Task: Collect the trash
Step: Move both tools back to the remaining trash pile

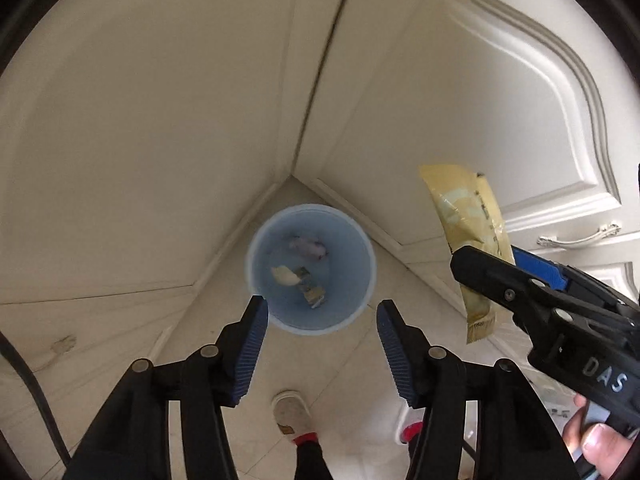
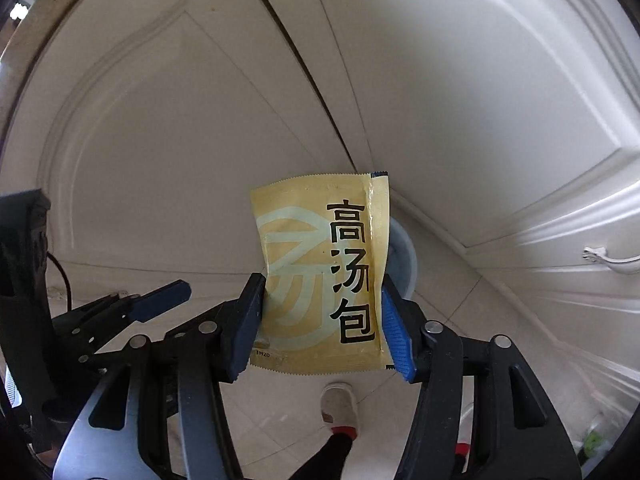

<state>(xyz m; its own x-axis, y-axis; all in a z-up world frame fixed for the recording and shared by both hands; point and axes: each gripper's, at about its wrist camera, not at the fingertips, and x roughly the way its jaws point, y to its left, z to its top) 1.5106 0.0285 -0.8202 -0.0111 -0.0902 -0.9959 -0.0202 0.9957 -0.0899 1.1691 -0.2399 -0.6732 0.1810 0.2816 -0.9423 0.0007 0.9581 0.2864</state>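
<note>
Soup sachet held above the blue bin

Soup sachet (image 2: 320, 276), yellow with black Chinese lettering, sits flat between the blue pads of our right gripper (image 2: 322, 320), pinched by its side edges so its printed face looks at the right wrist camera. From the left wrist view the same sachet sticks up out of those jaws, off to the right of the bin. Our left gripper (image 1: 322, 344) points straight down with its jaws apart and nothing between them; they frame the near rim of the pale blue trash bin (image 1: 352, 264). At the bin's bottom lie a crumpled purplish piece (image 1: 308, 247), a whitish scrap (image 1: 285, 275) and a torn wrapper (image 1: 310, 292). The bin stands on the tiled floor (image 1: 352, 364) in the corner of white panelled cabinet doors (image 1: 480, 100). A shoe (image 1: 290, 412) shows below.
</note>
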